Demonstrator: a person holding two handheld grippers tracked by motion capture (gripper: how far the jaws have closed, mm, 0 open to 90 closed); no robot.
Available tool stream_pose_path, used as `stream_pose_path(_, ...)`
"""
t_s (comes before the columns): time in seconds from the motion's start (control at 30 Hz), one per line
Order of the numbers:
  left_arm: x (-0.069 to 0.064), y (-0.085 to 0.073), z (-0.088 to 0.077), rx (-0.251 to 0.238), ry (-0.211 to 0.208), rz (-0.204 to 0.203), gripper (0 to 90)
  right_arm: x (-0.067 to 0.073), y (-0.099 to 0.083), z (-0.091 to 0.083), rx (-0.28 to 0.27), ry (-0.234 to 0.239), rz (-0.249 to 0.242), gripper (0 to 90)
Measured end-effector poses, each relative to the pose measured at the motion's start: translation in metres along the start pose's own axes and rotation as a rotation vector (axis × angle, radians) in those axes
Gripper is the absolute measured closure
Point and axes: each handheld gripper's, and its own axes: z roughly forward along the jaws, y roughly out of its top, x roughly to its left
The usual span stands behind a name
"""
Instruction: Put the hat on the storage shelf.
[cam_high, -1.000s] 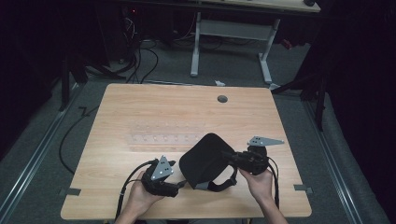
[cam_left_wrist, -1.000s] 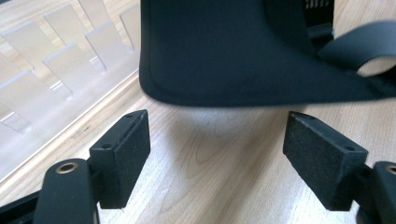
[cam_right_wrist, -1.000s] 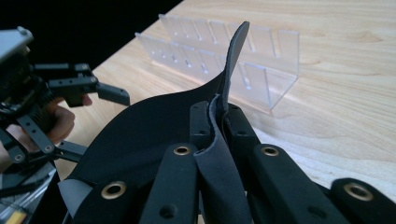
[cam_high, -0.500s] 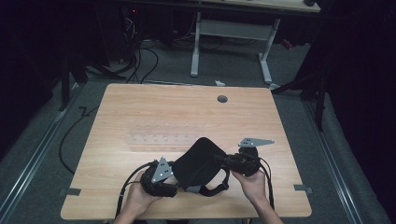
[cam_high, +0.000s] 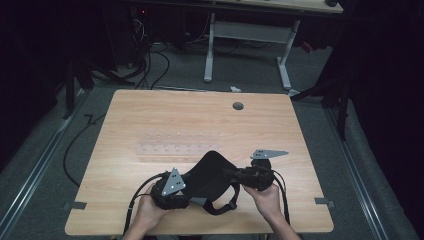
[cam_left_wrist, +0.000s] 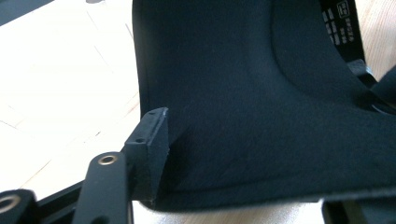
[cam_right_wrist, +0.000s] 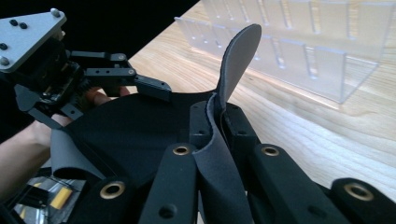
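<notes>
Here the right gripper (cam_high: 235, 175) clamps the black fabric pad's (cam_high: 207, 172) edge at the surface's (cam_high: 150, 120) near side, while the left gripper's (cam_high: 186, 192) jaws have just been closing around its left edge, not visibly pressing it.

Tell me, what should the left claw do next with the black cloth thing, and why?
Probably finish closing. The right claw already pinches one edge of the black fabric piece, while the left claw has just been closing with the fabric between its jaws, not yet clamped. Gripping both sides would let the hands handle it.

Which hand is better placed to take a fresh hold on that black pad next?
Left. Its tool, jaws just closing, straddles the pad's near edge without pinching it yet. The right tool is already clamped on the other edge, so it should probably just hold.
</notes>
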Motion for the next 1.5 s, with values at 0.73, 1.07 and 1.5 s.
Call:
stream_pose_path(0.73,-0.012,0.008,-0.013,0.090,-0.199,-0.059,85.6,-0.008,0.001,0.008,-0.015,0.003,0.020,71.9)
stream_pose_path(1.07,-0.008,0.010,-0.018,0.102,-0.207,-0.109,86.2,-0.017,-0.002,-0.005,-0.079,-0.029,0.028,56.1)
stream_pose_path(1.5,0.007,0.023,-0.031,0.024,-0.166,-0.202,86.0,-0.057,-0.041,-0.009,0.016,-0.370,0.011,46.7)
